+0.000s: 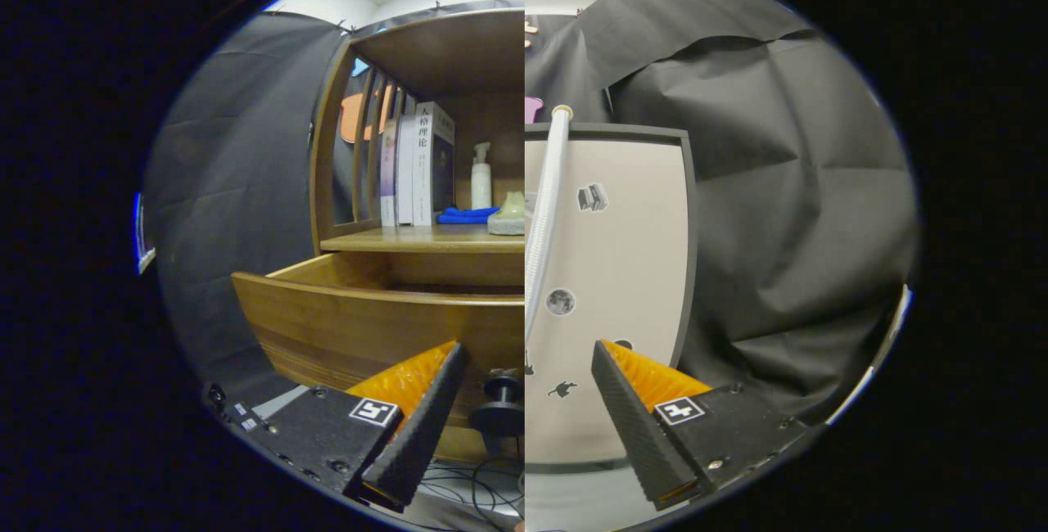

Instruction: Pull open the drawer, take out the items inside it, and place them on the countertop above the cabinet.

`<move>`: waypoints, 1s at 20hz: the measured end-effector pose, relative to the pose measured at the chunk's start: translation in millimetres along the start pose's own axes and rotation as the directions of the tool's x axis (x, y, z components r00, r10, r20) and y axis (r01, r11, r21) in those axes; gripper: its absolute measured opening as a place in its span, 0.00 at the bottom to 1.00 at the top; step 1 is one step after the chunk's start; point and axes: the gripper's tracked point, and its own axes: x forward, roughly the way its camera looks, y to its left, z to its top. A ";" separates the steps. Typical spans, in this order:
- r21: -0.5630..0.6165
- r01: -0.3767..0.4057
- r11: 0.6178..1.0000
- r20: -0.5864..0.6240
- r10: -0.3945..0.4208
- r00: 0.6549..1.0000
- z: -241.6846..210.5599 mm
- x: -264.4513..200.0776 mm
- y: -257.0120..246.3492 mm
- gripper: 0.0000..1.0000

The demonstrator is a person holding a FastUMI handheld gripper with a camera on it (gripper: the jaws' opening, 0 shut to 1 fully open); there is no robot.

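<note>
Wooden drawer (pixel 368 323) stands pulled out below cabinet's tabletop (pixel 426 240), just ahead of hand-held gripper (pixel 528 401). Fingers apart, clamped on nothing. Dark round knob (pixel 501 409) sits on drawer front, between fingers. Drawer judged stiff, fairly heavy; knob best hold. Drawer contents hidden behind front panel; count and handling cannot tell. On tabletop: three books (pixel 416 165), one pump bottle (pixel 481 176), one blue cloth (pixel 465 215), one pale green object (pixel 509 214).

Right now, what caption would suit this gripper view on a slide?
Open gripper faces the pulled-out wooden drawer, its dark knob between the fingers.
</note>
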 end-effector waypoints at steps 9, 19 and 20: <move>-0.024 0.005 1.000 -0.006 -0.005 1.000 7.7 43.9 0.8 0.99; -0.034 -0.005 0.999 -0.023 0.004 1.000 18.5 94.0 1.9 0.99; -0.036 -0.006 0.999 -0.024 0.005 1.000 19.6 97.6 1.6 0.99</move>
